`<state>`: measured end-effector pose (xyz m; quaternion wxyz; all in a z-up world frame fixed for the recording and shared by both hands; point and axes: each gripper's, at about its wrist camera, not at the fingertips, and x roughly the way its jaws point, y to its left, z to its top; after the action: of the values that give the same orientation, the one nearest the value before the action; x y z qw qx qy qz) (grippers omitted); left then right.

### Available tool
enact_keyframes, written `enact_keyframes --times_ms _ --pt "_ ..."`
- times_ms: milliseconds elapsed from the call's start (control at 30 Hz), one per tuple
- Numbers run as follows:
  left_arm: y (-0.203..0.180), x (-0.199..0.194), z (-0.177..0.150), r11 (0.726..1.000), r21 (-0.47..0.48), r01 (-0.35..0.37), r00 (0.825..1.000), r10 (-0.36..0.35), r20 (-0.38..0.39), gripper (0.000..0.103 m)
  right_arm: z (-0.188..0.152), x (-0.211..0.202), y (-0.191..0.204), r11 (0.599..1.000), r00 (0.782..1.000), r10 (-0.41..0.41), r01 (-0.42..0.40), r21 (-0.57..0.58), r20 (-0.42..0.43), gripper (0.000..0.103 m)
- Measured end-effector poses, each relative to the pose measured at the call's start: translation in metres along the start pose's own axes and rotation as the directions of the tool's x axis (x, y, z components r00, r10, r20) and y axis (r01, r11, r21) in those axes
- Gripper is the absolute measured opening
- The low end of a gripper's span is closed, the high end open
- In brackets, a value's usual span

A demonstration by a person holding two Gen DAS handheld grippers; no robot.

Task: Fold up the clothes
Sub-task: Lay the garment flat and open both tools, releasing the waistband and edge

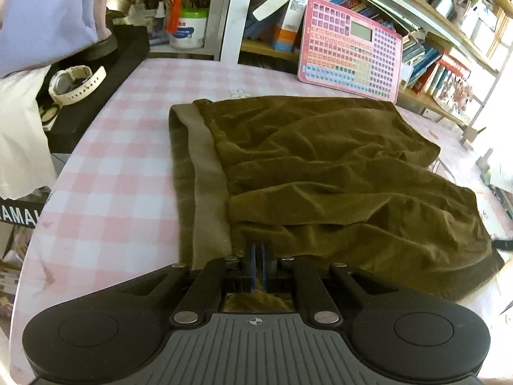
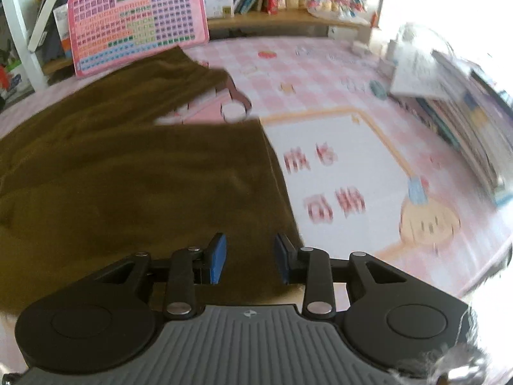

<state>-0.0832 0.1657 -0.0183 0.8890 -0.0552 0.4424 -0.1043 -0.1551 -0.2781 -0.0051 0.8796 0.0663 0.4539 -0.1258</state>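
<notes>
Olive-brown shorts [image 1: 336, 173] with a grey-green waistband [image 1: 205, 186] lie spread on the pink checked tablecloth [image 1: 121, 173]. My left gripper [image 1: 259, 250] is shut on the near edge of the shorts, just right of the waistband; the cloth bunches around the blue pads. In the right wrist view the same shorts [image 2: 144, 173] fill the left half, with two leg ends pointing right. My right gripper [image 2: 250, 256] is open above the near leg's hem corner, fabric showing between the blue pads [image 2: 218, 258]. That view is motion-blurred.
A pink periodic-table board [image 1: 349, 54] leans against the bookshelves [image 1: 449, 48] at the table's back. A black box [image 1: 96, 80] with a white watch [image 1: 75, 83] sits at the left edge. Stacked books and papers [image 2: 449, 96] crowd the right side. A cartoon mat [image 2: 368, 166] lies right of the shorts.
</notes>
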Motion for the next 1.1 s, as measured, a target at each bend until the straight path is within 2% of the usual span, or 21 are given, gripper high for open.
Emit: enact_keyframes --times_ms 100,233,400,500,767,867,933,967,1000,1067,1100 --pt "0.004 0.011 -0.004 1.0 -0.023 -0.007 0.999 0.006 -0.053 0.007 -0.014 0.0 -0.002 1.0 1.0 -0.006 0.006 0.014 -0.027 0.031" --pt "0.01 0.011 -0.008 0.997 -0.082 0.0 0.999 -0.003 -0.037 0.007 -0.019 0.004 -0.006 1.0 0.999 0.007 -0.007 0.015 -0.042 0.032" --pt "-0.001 0.006 -0.008 0.994 -0.089 -0.055 0.998 0.053 -0.023 0.007 -0.018 0.0 -0.01 0.999 0.999 0.041 -0.042 -0.018 -0.032 0.033" --pt "-0.014 -0.005 -0.01 0.993 -0.091 -0.08 0.997 0.081 0.006 0.01 -0.02 -0.008 -0.013 0.996 0.997 0.072 -0.073 -0.042 -0.016 0.04" --pt "-0.059 -0.029 -0.032 0.988 -0.091 -0.126 0.991 0.129 0.021 0.014 -0.026 -0.03 -0.021 0.982 0.989 0.149 -0.146 -0.117 0.018 0.045" --pt "-0.076 -0.038 -0.04 0.985 -0.091 -0.144 0.989 0.147 0.027 0.016 -0.034 -0.036 -0.024 0.974 0.986 0.169 -0.165 -0.154 0.01 0.05" --pt "-0.091 -0.043 -0.049 0.985 -0.085 -0.149 0.988 0.152 0.024 0.023 -0.041 -0.039 -0.027 0.967 0.983 0.186 -0.183 -0.175 0.002 0.054" --pt "-0.099 -0.045 -0.053 0.985 -0.082 -0.153 0.988 0.155 0.023 0.032 -0.044 -0.04 -0.029 0.964 0.981 0.194 -0.191 -0.185 -0.002 0.055" --pt "-0.106 -0.047 -0.057 0.985 -0.078 -0.156 0.987 0.159 0.023 0.036 -0.047 -0.04 -0.031 0.963 0.981 0.195 -0.192 -0.191 -0.007 0.056" --pt "-0.119 -0.052 -0.064 0.984 -0.068 -0.164 0.986 0.166 0.028 0.055 -0.053 -0.041 -0.036 0.96 0.98 0.196 -0.195 -0.2 -0.016 0.058" --pt "-0.124 -0.055 -0.067 0.984 -0.06 -0.168 0.985 0.171 0.033 0.059 -0.056 -0.042 -0.04 0.96 0.98 0.197 -0.197 -0.2 -0.02 0.06"
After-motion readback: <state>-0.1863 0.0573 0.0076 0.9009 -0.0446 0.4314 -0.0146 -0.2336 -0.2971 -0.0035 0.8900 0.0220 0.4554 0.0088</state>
